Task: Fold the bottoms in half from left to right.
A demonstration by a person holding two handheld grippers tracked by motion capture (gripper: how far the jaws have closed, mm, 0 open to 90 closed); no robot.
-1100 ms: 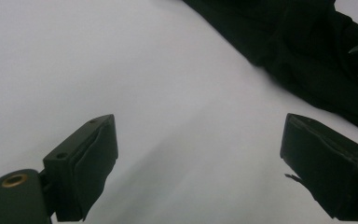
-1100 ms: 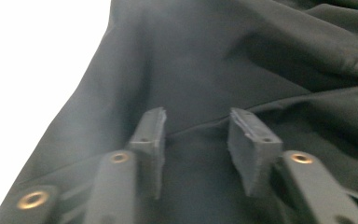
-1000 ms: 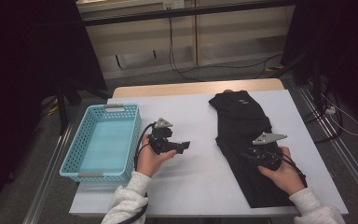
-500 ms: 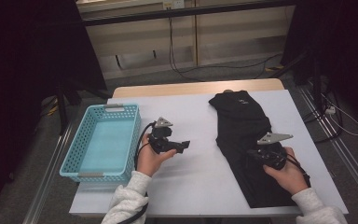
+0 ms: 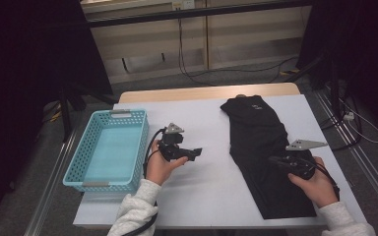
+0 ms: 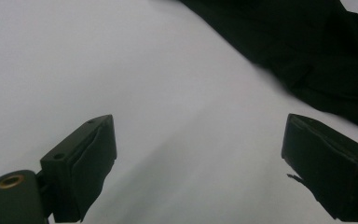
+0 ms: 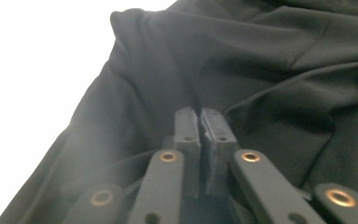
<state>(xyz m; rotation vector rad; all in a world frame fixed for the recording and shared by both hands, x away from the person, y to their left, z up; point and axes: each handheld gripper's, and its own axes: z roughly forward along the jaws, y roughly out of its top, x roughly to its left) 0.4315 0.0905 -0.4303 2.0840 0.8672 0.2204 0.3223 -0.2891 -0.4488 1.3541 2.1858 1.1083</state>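
right gripper (image 5: pixel 281 161) shifted toward garment's (image 5: pixel 261 147) right edge, jaws pinched together on fabric; left gripper (image 5: pixel 196 153) wide over bare table (image 5: pixel 211 191)

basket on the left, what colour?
Light blue: the perforated plastic basket with grey handles, clearest in the high view.

We see a white table (image 5: pixel 197 196) with a pale wooden far edge on a grey floor (image 5: pixel 256 76). Behind it stands a beige cabinet wall (image 5: pixel 197 44), cables (image 5: pixel 211 69) trailing below. Dark curtains (image 5: pixel 24 59) flank both sides.
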